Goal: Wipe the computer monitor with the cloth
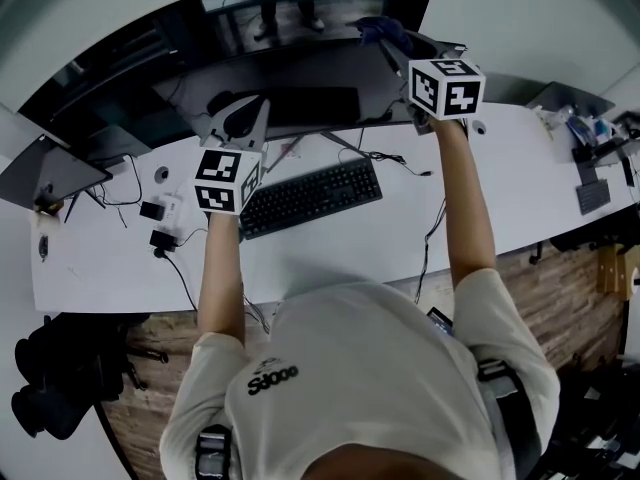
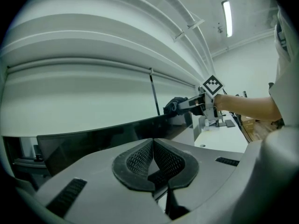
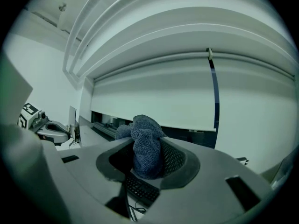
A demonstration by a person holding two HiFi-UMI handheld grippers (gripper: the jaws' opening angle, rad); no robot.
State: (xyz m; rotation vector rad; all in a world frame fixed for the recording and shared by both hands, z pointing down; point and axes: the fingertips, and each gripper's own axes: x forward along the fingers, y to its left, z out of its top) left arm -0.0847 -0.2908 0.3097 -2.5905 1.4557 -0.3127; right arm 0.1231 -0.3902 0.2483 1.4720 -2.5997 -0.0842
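At white desk (image 1: 330, 258), both arms stretched toward monitor (image 1: 285, 88). Screen dark.

Right gripper (image 1: 398, 40): up at monitor's top edge, near its right end. Clamped tight on blue cloth (image 1: 383, 30). Confirmed in right gripper view: cloth (image 3: 145, 146) bunched between the pads and sticking out above them, keyboard (image 3: 140, 189) visible below.

From left gripper view: cloth (image 2: 174, 106) in right gripper (image 2: 189, 105), right at top rim of monitor (image 2: 107, 135). Looks like contact, can't confirm.

Left gripper (image 1: 243, 116): lower, in front of screen's left half, over desk just behind keyboard (image 1: 310, 196). In its own view, left gripper (image 2: 153, 143) closed, pads (image 2: 140, 160) meeting at the tips with nothing between. Pointed at monitor's upper edge. Can't tell if touching monitor.

On desk left of keyboard: black adapter (image 1: 160, 238) with cables (image 1: 180, 268) running off front edge. Keyboard at a slight angle, centred below monitor.
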